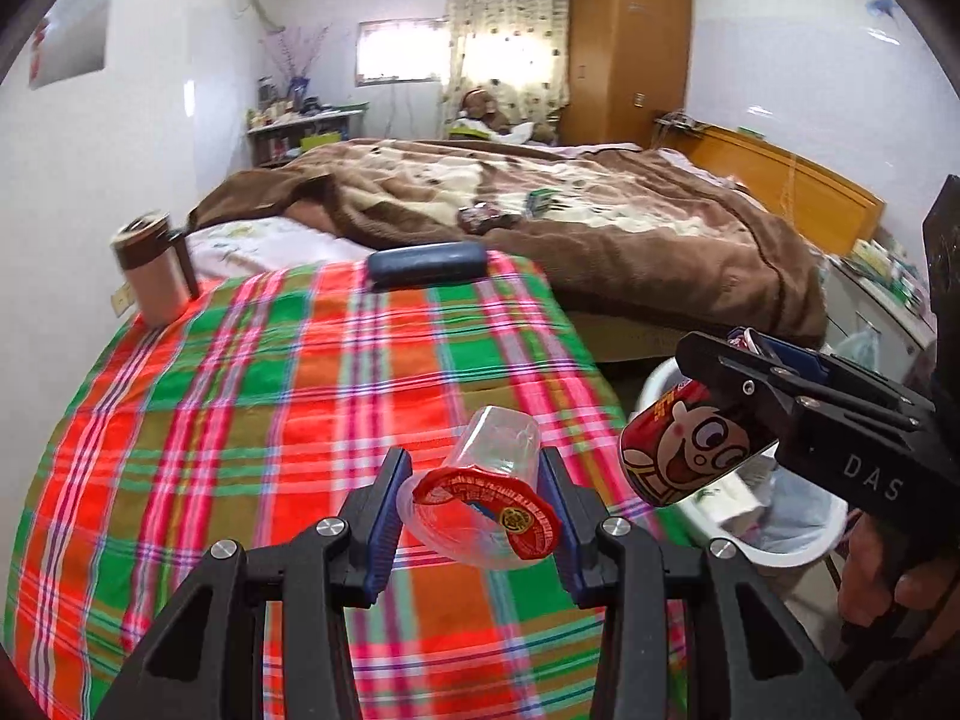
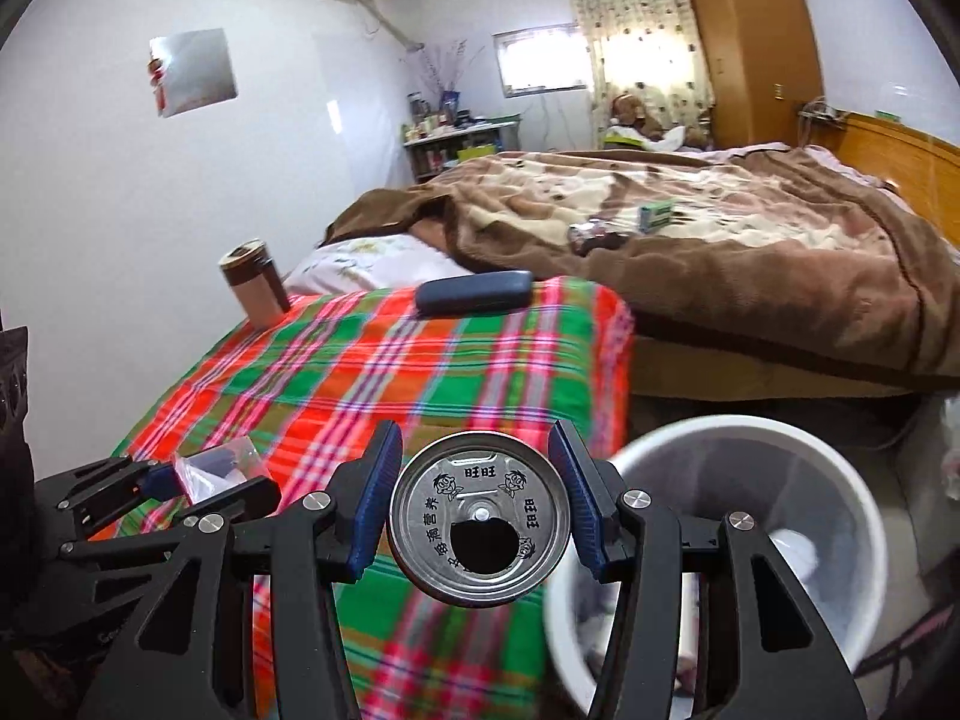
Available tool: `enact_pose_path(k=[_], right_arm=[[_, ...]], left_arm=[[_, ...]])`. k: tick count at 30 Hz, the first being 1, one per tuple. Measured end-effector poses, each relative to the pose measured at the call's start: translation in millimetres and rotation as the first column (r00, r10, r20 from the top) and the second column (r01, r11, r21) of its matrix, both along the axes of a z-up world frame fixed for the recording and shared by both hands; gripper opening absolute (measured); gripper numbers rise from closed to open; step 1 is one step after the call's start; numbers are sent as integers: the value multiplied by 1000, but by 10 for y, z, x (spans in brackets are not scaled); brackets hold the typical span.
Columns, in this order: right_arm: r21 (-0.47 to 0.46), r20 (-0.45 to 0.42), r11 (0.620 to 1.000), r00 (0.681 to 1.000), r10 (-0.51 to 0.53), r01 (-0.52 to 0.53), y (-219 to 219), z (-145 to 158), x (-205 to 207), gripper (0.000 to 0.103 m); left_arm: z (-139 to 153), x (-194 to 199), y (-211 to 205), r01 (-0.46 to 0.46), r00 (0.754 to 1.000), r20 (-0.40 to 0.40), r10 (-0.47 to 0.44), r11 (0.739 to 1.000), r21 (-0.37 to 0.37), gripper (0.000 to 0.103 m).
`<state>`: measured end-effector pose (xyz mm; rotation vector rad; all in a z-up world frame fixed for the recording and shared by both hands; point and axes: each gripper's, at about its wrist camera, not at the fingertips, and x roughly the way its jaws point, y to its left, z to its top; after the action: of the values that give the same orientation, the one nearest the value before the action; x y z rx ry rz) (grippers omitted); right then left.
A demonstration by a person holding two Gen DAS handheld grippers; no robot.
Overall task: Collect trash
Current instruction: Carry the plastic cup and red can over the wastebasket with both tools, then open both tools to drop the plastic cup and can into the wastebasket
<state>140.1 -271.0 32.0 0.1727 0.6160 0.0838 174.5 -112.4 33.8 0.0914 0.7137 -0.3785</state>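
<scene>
Both grippers are loaded: the left gripper (image 1: 474,510) is clamped on a clear plastic cup (image 1: 480,504) with a peeled-back red foil lid, and the right gripper (image 2: 477,504) is clamped on an opened red drink can (image 2: 478,519), its pull-tab end facing the camera. Each piece of trash is lifted clear of the plaid cloth (image 1: 240,420), so pick-up looks done and the carry to the white bin (image 2: 750,438) seems to be in hand. That lined bin stands on the floor just beside the table's edge, near the can. Next, each gripper probably needs to hang over the bin's mouth before its jaws part. On the cloth's far side sit a brown mug (image 1: 153,276) and a dark case (image 1: 429,264); beyond them, a bed with a brown blanket (image 1: 540,210), a wooden wardrobe (image 1: 630,42) and a curtained window.
</scene>
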Motion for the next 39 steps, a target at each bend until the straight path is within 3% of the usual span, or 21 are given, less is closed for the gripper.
enact_pose_path(k=[15, 30, 31, 33, 34, 39], right_arm=[[-30, -34, 977, 977, -211, 210, -792, -74, -372, 52], [-20, -146, 959, 949, -281, 281, -1254, -385, -398, 53], [-13, -155, 958, 946, -284, 286, -1278, -404, -393, 53], [6, -163, 958, 945, -283, 288, -1318, -425, -398, 53], [14, -165, 958, 945, -281, 287, -1329, -435, -400, 53], [19, -149, 956, 947, -286, 292, -1312, -419, -445, 57]], left_arm=[[-88, -241, -1129, 208, 978, -35, -208, 978, 2, 43], [-422, -193, -1746, 289, 951, -118, -286, 957, 8, 43], [-429, -185, -1755, 287, 952, -116, -285, 958, 9, 44], [-437, -172, -1758, 290, 951, -113, -287, 957, 11, 55], [-448, -167, -1759, 290, 951, -116, -287, 957, 9, 65], [-462, -150, -1712, 268, 957, -121, -264, 963, 11, 68]])
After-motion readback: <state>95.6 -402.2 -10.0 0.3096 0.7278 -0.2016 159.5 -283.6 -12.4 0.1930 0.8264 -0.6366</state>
